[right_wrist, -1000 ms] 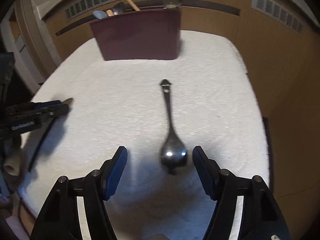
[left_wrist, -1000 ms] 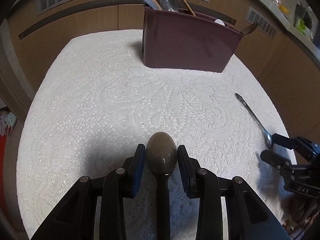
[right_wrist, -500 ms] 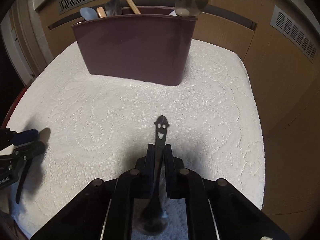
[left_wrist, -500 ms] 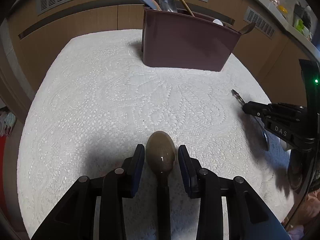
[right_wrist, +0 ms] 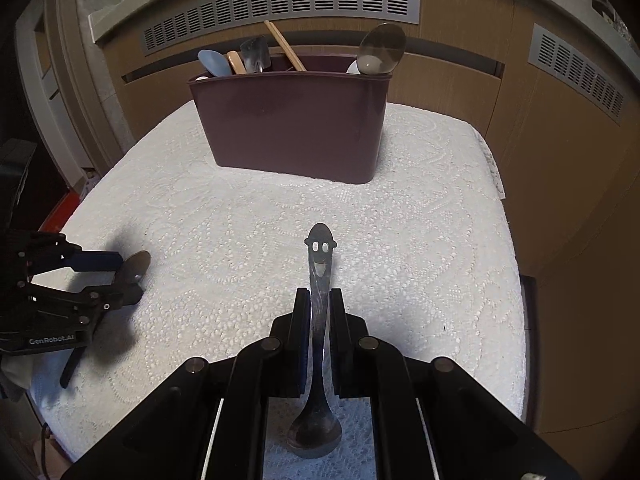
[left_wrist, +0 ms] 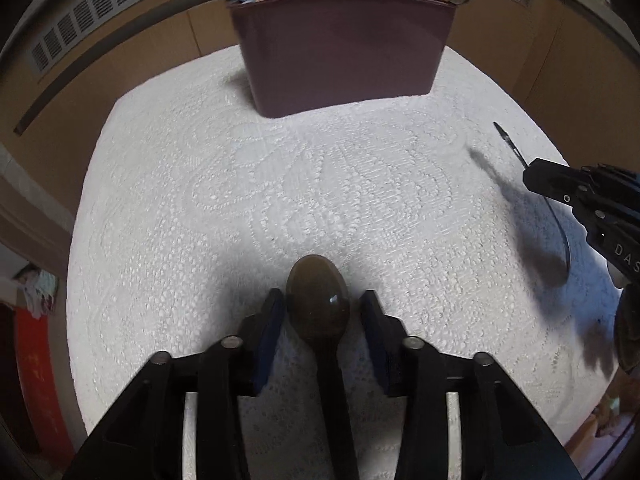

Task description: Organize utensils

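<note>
Right claw (right_wrist: 319, 312) lifted spoon (right_wrist: 318, 276) off white lace cloth (right_wrist: 400, 240); wood-panelled walls (right_wrist: 540, 152).

1. Surface (right_wrist: 440, 208): covered edge to edge by a white lace cloth (left_wrist: 280, 184) with a raised looping pattern; wooden panelling behind it and on its right side.
2. Landmark: maroon utensil bin (right_wrist: 296, 128), standing upright on the cloth at the far middle of the surface; base in full contact.
3. Dark brown spoon (left_wrist: 319, 300): near side of the bin, well apart from it, bowl pointing toward the bin. Whether it rests on the cloth cannot be told.
4. Shadows fall on the cloth on the near side of the bin.
</note>
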### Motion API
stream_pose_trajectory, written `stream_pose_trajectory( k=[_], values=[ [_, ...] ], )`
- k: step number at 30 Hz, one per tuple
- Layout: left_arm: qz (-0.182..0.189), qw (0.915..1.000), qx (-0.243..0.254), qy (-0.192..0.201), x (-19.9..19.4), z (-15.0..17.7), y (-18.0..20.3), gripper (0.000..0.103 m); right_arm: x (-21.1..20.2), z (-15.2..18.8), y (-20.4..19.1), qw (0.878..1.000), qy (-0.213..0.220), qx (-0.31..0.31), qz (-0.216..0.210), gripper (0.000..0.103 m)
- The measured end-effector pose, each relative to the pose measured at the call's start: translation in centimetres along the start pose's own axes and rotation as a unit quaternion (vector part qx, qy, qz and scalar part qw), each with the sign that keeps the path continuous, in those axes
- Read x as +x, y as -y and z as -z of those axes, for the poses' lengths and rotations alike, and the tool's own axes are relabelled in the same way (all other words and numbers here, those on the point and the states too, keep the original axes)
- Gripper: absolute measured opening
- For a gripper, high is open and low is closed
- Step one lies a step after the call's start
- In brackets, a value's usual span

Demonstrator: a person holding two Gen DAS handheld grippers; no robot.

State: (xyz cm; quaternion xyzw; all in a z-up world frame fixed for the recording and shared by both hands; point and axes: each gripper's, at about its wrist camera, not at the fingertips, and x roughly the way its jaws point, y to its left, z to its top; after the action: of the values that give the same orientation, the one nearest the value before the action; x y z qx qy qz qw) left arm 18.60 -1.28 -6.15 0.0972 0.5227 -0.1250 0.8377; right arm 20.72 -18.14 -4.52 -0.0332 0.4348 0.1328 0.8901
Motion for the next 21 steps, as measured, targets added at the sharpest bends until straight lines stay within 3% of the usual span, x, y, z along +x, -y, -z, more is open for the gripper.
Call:
stream_pose_trajectory(
  k=[2, 7, 14, 21],
  values=[
    [-0.011, 0.9998, -0.005, 0.014, -0.3, 0.3, 0.3, 0.034, -0.3, 0.3, -0.1, 1.000, 0.002, 0.006, -0.006, 0.008],
    [0.002, 0.9982, -0.035, 0.049, -2.2, 1.3, 0.3, 0.034, -1.9, 0.8, 0.1, 1.000, 0.018, 0.015, -0.009, 0.008],
    [0.036, 0.9881, -0.070, 0.132, -7.1, 1.8, -0.3, 0.034, -4.6, 1.1, 0.0, 0.999, 0.045, 0.025, -0.010, 0.008],
    [0.054, 0.9822, -0.080, 0.161, -9.4, 2.3, 0.4, 0.034, -6.3, 0.9, -0.6, 0.998, 0.066, 0.020, -0.014, 0.008]
  ],
)
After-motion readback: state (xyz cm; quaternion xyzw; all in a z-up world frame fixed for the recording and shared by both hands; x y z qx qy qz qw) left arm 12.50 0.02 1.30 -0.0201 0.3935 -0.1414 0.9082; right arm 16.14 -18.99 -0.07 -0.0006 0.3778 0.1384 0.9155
